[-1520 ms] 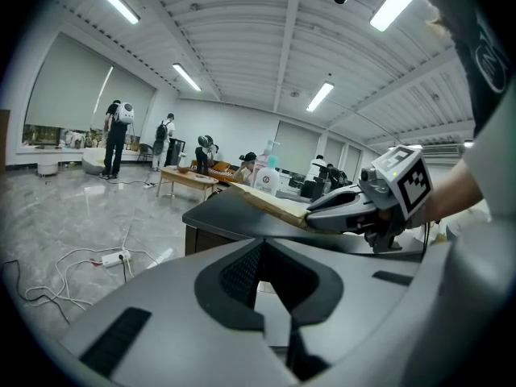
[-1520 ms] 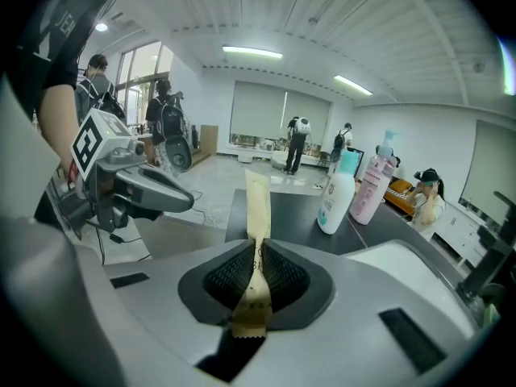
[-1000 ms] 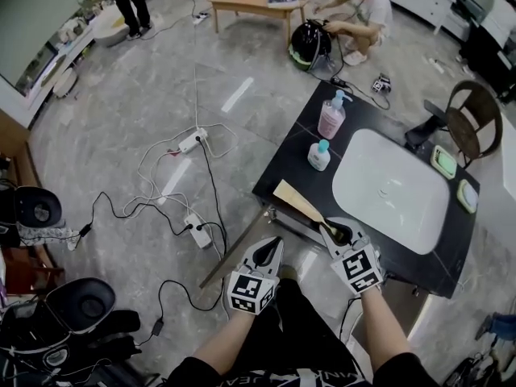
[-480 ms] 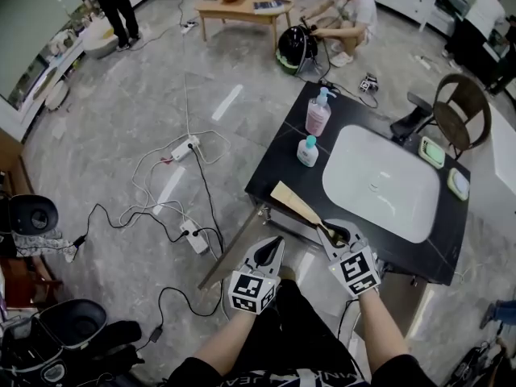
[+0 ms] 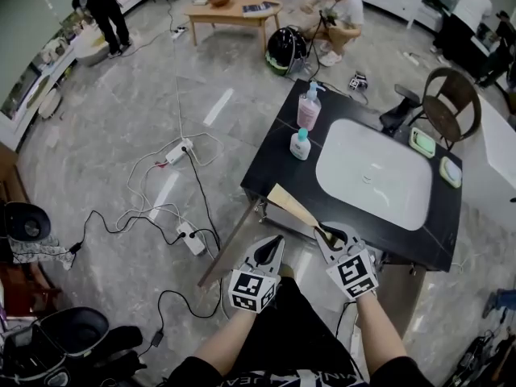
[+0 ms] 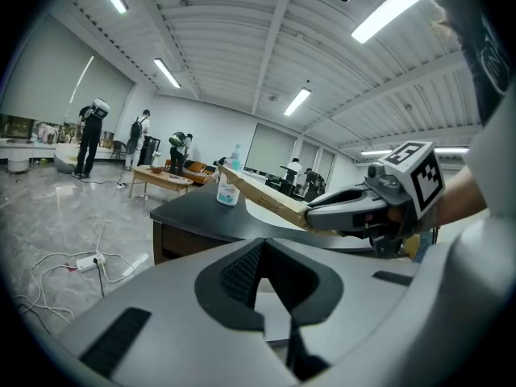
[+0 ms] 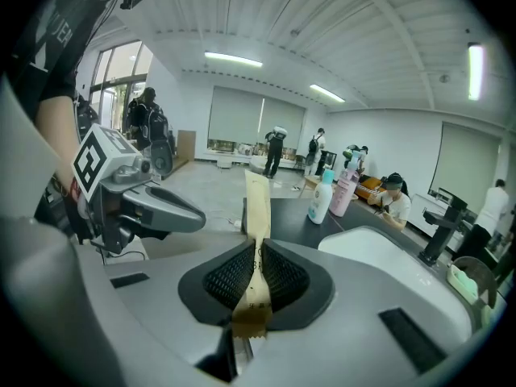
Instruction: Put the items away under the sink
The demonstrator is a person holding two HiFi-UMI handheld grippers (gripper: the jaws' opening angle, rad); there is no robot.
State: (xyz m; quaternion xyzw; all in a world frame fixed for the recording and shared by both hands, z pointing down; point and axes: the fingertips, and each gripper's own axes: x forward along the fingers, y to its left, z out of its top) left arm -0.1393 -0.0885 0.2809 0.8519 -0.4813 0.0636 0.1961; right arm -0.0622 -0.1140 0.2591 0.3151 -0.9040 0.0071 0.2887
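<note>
A long flat tan paper packet (image 5: 292,205) slants over the front left corner of the black sink counter (image 5: 270,156). My right gripper (image 5: 329,234) is shut on its near end. In the right gripper view the packet (image 7: 258,204) runs up from between the ribbed pads, my right gripper (image 7: 256,274) clamped on it. My left gripper (image 5: 274,243) hovers just left of it, off the counter's edge, shut with nothing in it. From the left gripper view, its jaws (image 6: 263,247) meet, and the packet (image 6: 262,197) shows beyond.
A white sink basin (image 5: 371,180) fills the counter. A pink pump bottle (image 5: 309,110) and a small blue-capped bottle (image 5: 300,145) stand at its left. Two green soap dishes (image 5: 422,142) lie at the right. Cables and a power strip (image 5: 191,238) cross the floor. A chair (image 5: 451,95) stands behind.
My right gripper and the packet have drifted slightly left along the counter's front edge. The head view has shifted, so the counter sits higher in frame. My left gripper has stayed put.
</note>
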